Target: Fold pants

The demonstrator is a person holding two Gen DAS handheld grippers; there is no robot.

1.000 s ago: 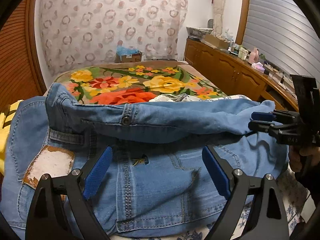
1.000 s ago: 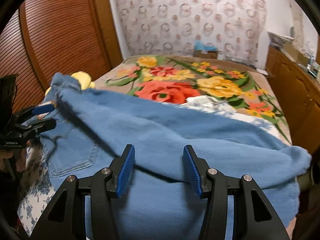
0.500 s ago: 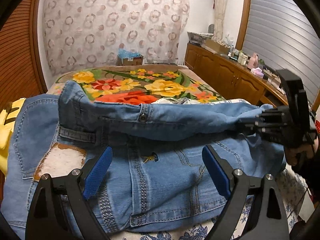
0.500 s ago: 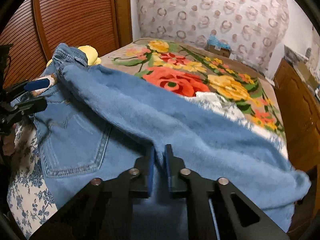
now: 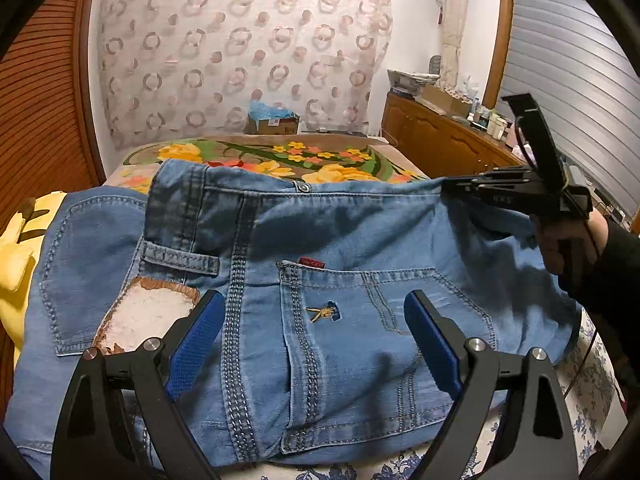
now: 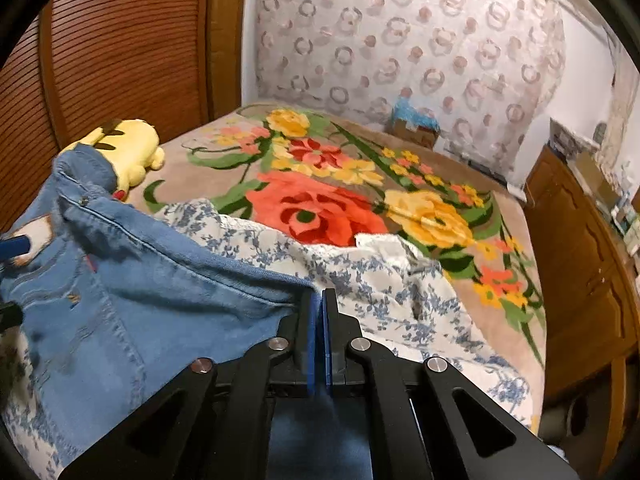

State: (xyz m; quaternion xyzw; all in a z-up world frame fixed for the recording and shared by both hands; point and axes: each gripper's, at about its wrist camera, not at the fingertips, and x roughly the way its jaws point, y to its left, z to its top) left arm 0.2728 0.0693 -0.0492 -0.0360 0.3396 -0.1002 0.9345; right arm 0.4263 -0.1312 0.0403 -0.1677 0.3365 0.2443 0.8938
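Soft indoor light, strong fisheye bend, some motion blur.

Even, warm room light falls from above with no glare; the left gripper point(image 5: 312, 340) casts soft shadows on the jeans point(image 5: 320, 280) near it. Straight lines bow at the edges and black corners vignette both views. In the right wrist view the denim at far left smears, and the cabinet point(image 6: 580, 260) at right looks soft.

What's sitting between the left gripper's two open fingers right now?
In the left wrist view, only the jeans: the left gripper frames the back pocket with its small embroidered emblem.
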